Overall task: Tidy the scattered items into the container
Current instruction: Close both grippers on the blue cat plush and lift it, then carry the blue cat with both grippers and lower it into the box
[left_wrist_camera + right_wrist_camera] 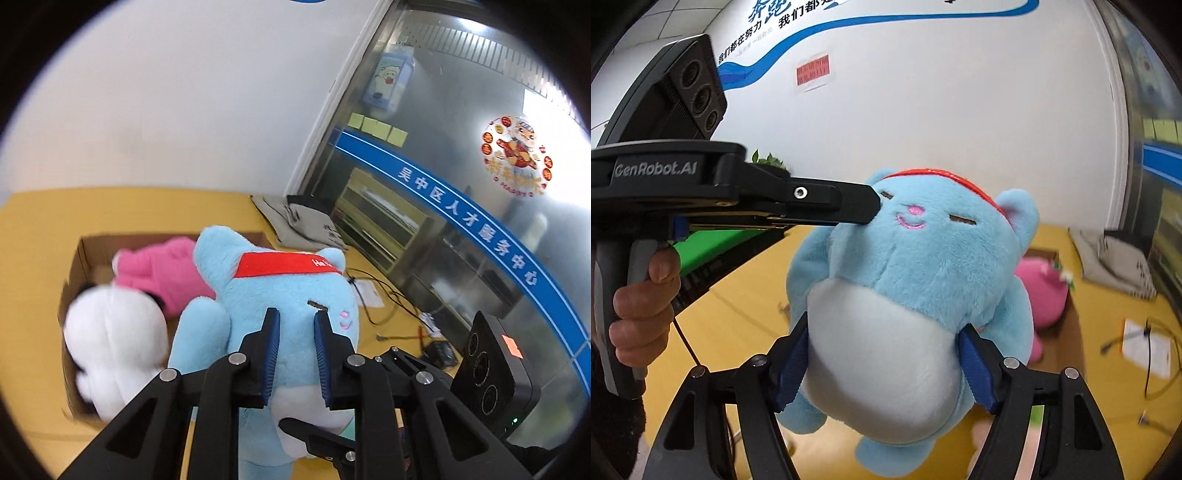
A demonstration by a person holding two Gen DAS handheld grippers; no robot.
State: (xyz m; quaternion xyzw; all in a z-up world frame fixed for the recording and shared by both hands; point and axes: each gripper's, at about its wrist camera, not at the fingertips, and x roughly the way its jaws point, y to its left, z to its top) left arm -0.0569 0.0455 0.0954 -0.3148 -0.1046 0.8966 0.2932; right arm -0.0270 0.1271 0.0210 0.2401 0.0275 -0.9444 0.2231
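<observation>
With my left gripper [295,325] pinching the head of the blue plush bear [916,280] and my right gripper [882,365] clamping its belly, it hangs above the yellow worktop [33,236], next needing carrying over the cardboard box [83,251] and release

Blue plush toy [295,295]: feet cut off at lower frame edge. White plush toy [110,339]: motion-blurred, left side. Cardboard box [83,254]: interior mostly hidden behind toys.
</observation>
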